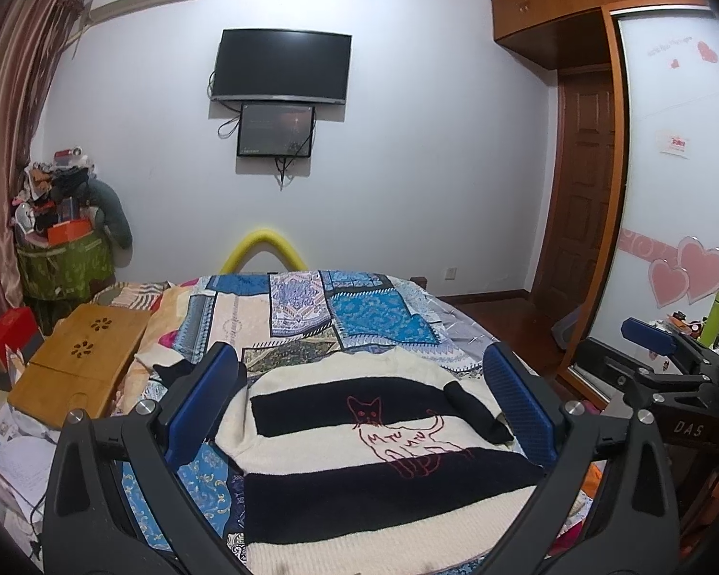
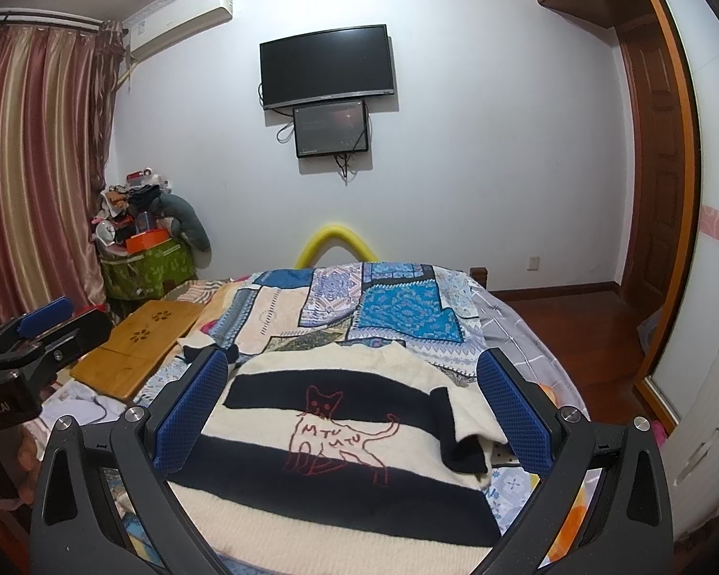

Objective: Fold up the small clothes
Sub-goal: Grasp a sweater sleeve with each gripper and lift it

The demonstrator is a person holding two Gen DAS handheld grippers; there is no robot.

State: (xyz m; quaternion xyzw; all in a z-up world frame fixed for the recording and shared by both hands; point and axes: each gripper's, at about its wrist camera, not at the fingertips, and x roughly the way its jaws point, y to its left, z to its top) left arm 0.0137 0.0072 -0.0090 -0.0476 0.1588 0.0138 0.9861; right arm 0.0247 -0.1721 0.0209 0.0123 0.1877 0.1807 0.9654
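Observation:
A cream and black striped knit sweater [image 1: 359, 469] with a red outline cat lies flat on the patterned bed; it also shows in the right wrist view [image 2: 340, 455]. Its right sleeve [image 1: 474, 412] is folded in over the body, and shows in the right wrist view [image 2: 460, 431]. My left gripper [image 1: 359, 407] is open and empty, held above the sweater with the blue pads [image 1: 201, 407] on either side. My right gripper [image 2: 354, 407] is open and empty above the same sweater. The right gripper also shows at the right edge of the left wrist view [image 1: 656, 350].
A patchwork quilt [image 2: 398, 311] covers the bed. A wooden lap tray [image 1: 81, 359] lies at the bed's left side, with boxes and papers [image 1: 9, 431] below. A cluttered green basket [image 1: 62, 258] stands in the corner. A wardrobe [image 1: 671, 167] and wooden floor lie right.

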